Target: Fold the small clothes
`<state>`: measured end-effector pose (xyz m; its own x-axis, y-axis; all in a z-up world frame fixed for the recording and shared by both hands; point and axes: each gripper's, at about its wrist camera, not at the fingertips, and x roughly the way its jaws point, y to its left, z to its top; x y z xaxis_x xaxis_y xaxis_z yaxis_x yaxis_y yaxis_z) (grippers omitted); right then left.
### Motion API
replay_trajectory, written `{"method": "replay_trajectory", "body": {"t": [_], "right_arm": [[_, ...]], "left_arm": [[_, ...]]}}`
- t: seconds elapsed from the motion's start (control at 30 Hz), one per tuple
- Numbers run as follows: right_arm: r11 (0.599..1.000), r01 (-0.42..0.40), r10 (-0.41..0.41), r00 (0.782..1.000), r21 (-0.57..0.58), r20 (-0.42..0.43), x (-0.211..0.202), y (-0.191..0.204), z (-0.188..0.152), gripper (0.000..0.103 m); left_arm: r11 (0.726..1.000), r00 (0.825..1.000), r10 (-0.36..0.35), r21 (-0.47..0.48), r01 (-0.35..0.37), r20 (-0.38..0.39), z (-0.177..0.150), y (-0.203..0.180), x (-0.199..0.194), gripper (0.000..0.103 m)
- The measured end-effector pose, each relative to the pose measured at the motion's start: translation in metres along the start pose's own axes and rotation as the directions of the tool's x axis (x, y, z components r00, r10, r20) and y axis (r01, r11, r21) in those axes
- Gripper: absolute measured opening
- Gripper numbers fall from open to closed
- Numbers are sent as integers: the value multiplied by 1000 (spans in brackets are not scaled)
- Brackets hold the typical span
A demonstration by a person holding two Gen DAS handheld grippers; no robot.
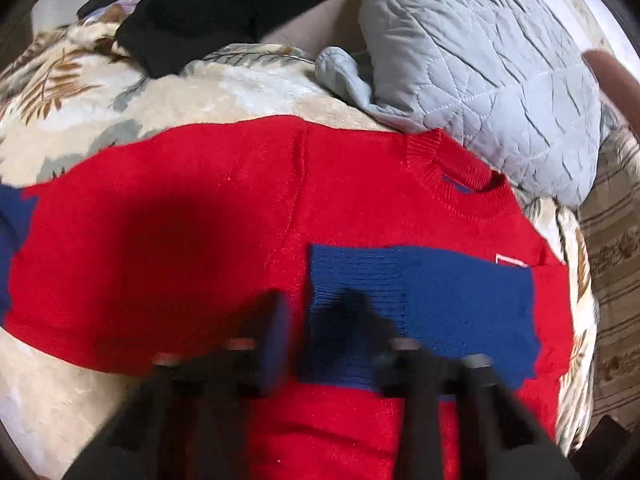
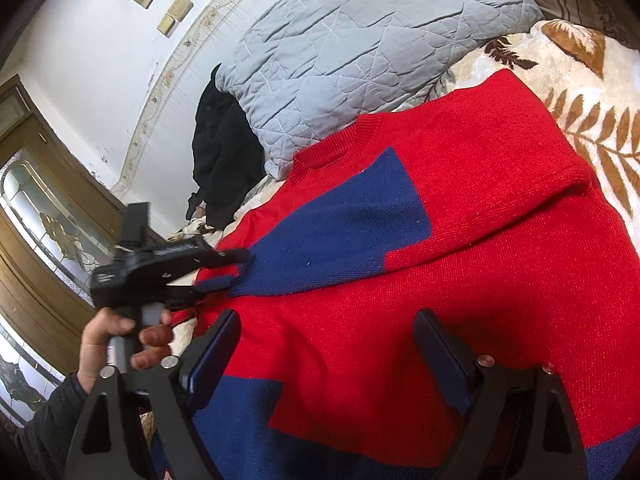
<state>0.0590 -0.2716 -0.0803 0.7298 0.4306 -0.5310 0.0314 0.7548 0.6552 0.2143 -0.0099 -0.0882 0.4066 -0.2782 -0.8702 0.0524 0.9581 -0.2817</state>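
The red-and-blue sweater [image 2: 460, 240] lies on the bed [image 1: 60, 380], its blue sleeve [image 2: 340, 224] folded across; the left tool [image 2: 236, 270] hangs released by the cuff, and the right tool [image 2: 326, 344] gapes low in frame.

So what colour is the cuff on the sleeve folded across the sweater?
Navy blue cuff, on a red sweater; clearest in the left wrist view.

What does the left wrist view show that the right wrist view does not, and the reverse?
Only the left wrist view shows the whole left side of the red sweater spread out, with a small white mark beside the blue sleeve.

Only the right wrist view shows the left tool from outside, held in the person's hand, the open right tool, a wooden door and the white wall.

Both show the sweater, the grey quilted pillow, the black garment and the leaf-patterned blanket.
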Motion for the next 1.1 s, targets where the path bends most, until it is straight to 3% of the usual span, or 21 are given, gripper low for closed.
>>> {"method": "replay_trajectory", "body": {"t": [0.23,0.5,0.57,0.8,0.87,0.93,1.03,1.1], "right_arm": [[1000,1,-1,1000,-2,-1,1,1,0,90],[1000,2,-2,1000,-3,-2,2,2,1,90],[1000,1,-1,1000,-3,-2,1,1,1,90],[1000,1,-1,1000,-2,-2,1,1,0,90],[1000,2,-2,1000,-3,-2,1,1,0,90],[1000,0,0,1000,-2,-2,2,1,1,90],[1000,-1,1,1000,-2,-2,2,1,1,90],[1000,-2,2,1000,-1,-1,2,1,1,90]], "left_arm": [[1000,1000,2,-5,-2,17,-1,-4,-7,6],[1000,1000,2,4,-2,-29,-3,0,-2,10],[999,1000,22,30,-21,-10,-4,-3,-6,4],[999,990,-28,27,24,139,-8,-7,-53,3],[999,990,-48,30,44,130,-10,-8,-51,3],[1000,994,-19,11,17,108,-9,-6,-39,4],[1000,1000,-8,-25,7,-27,-11,4,-9,5],[1000,1000,-14,-23,14,-6,-12,6,-6,8]]}}
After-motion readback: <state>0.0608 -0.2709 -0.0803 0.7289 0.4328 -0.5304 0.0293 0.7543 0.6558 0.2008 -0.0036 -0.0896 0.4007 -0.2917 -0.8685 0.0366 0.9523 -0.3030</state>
